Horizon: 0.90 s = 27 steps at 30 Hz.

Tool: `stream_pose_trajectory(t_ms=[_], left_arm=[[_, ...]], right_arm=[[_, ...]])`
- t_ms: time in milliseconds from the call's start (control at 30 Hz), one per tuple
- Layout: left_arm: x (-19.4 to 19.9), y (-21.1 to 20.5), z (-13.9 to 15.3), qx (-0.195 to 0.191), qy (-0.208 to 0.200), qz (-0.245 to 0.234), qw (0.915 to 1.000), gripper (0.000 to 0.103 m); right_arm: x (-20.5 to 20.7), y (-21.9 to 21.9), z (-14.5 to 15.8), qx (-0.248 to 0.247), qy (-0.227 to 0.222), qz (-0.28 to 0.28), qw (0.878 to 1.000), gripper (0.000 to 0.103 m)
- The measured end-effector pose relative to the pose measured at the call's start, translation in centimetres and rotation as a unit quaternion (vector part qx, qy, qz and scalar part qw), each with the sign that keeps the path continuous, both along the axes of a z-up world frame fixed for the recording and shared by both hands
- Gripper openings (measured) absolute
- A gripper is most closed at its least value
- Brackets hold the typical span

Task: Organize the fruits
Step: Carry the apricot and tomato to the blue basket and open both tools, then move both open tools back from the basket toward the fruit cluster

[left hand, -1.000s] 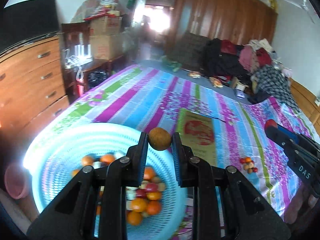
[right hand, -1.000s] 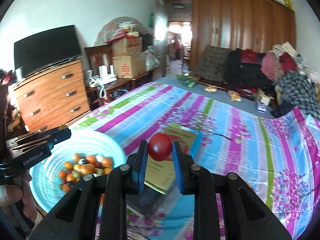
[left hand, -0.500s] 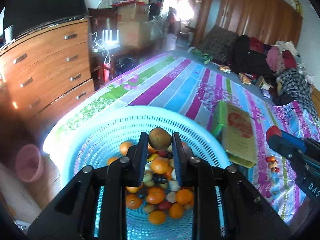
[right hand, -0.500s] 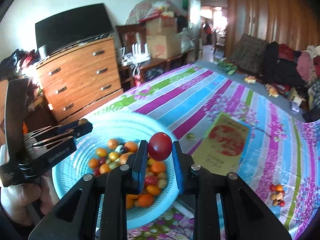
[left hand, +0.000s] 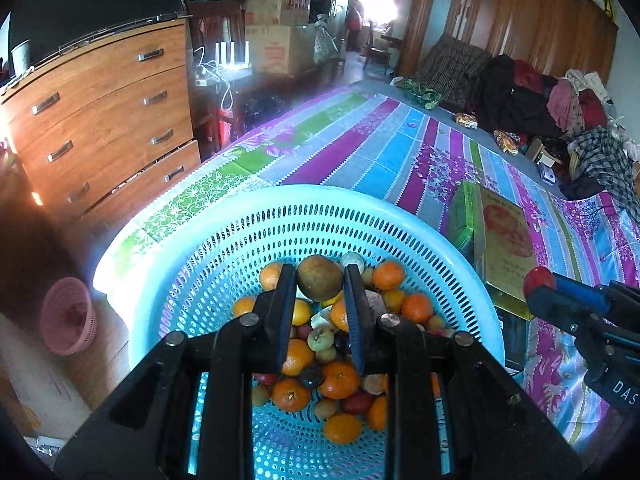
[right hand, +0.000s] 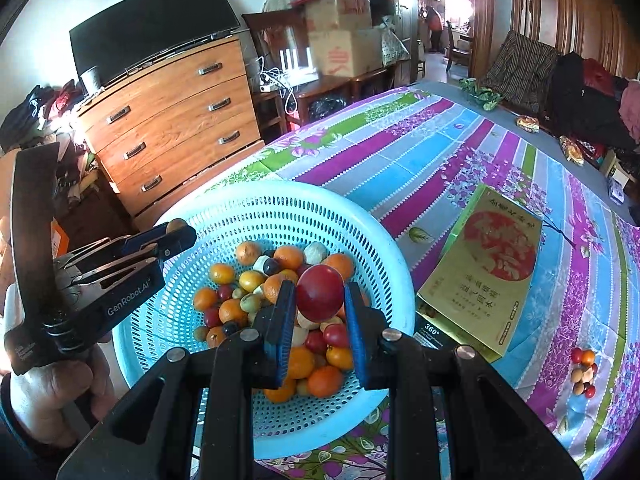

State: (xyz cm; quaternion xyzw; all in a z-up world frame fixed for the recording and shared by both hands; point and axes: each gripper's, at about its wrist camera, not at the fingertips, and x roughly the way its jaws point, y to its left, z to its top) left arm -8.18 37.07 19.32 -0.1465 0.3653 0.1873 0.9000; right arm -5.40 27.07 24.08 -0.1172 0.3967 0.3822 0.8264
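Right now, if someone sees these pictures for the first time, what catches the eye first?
Most striking is the pale blue basket, heaped with small orange and red fruits, at the near edge of the striped bedspread. Above it, the right gripper pinches a red fruit and the left gripper a brownish fruit.

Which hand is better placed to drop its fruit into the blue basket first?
Left, probably. Its tool holds the brown fruit over the basket's middle; the right tool with the red fruit looks nearer the rim.
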Motion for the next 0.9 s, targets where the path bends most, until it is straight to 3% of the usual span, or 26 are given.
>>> stream_pose_trajectory(t_ms=[700,733,767,800,833,900], left_arm=[[0.6,0.2,-0.9,-0.004,0.016,0.0,0.9999,0.026],[0.6,0.3,-0.9,-0.004,0.016,0.001,0.9999,0.04],[0.6,0.3,-0.9,-0.004,0.015,0.002,0.9999,0.061],[0.5,0.4,-0.8,0.0,0.012,0.005,0.9999,0.07],[0.4,0.3,-0.7,0.005,0.009,0.01,0.9999,0.077],[0.3,0.2,-0.6,0.008,0.006,0.011,0.9999,0.077]], right_arm=[[0.6,0.5,-1.3,-0.006,0.014,0.003,1.0,0.032],[0.6,0.5,-1.3,-0.006,0.013,0.003,1.0,0.034],[0.6,0.4,-1.3,-0.005,0.012,0.002,1.0,0.034],[0.5,0.4,-1.3,-0.004,0.012,0.002,1.0,0.036],[0.5,0.3,-1.3,-0.002,0.012,0.002,1.0,0.037],[0.5,0.1,-1.2,0.001,0.01,-0.002,1.0,0.057]])
